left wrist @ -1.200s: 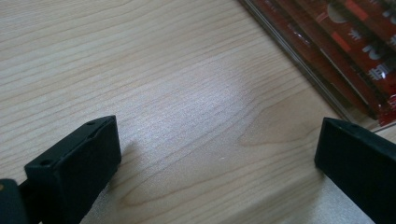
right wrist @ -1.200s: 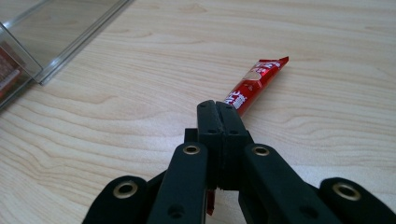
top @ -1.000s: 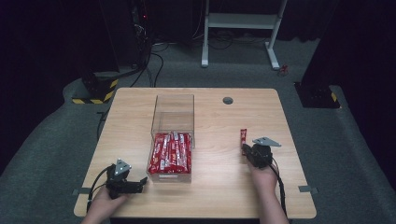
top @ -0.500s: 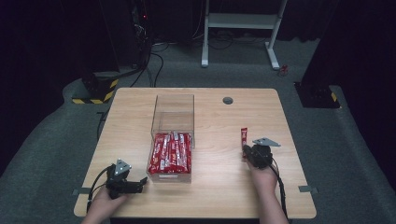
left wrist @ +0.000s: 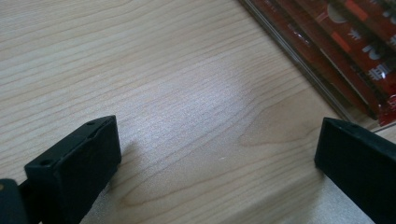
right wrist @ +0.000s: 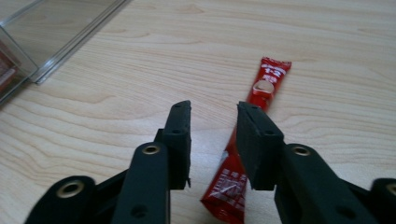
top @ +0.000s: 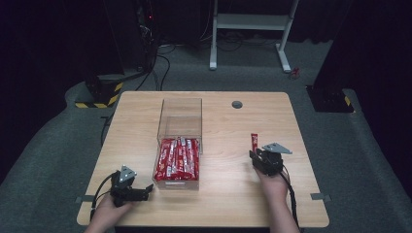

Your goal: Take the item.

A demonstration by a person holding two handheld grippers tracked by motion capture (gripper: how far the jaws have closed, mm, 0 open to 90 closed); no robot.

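Black jaws of the right gripper [right wrist: 212,140] have just been opening; they stand parted over a red sachet [right wrist: 247,149] lying flat on the wooden table [right wrist: 93,107], gripping nothing. The left gripper [left wrist: 217,158] gapes wide beside the clear box [top: 180,121] of sachets.

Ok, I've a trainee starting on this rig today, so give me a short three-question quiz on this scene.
1. True or false: the right tool has its jaws clamped on the loose red sachet.
2. Where do most red sachets lie? A) in the clear box B) on the floor C) in a hand
3. The left tool rests on the ____ with jaws apart.

Key: 1 false, the jaws have just been opening and the sachet lies flat between them; 2 A; 3 table.
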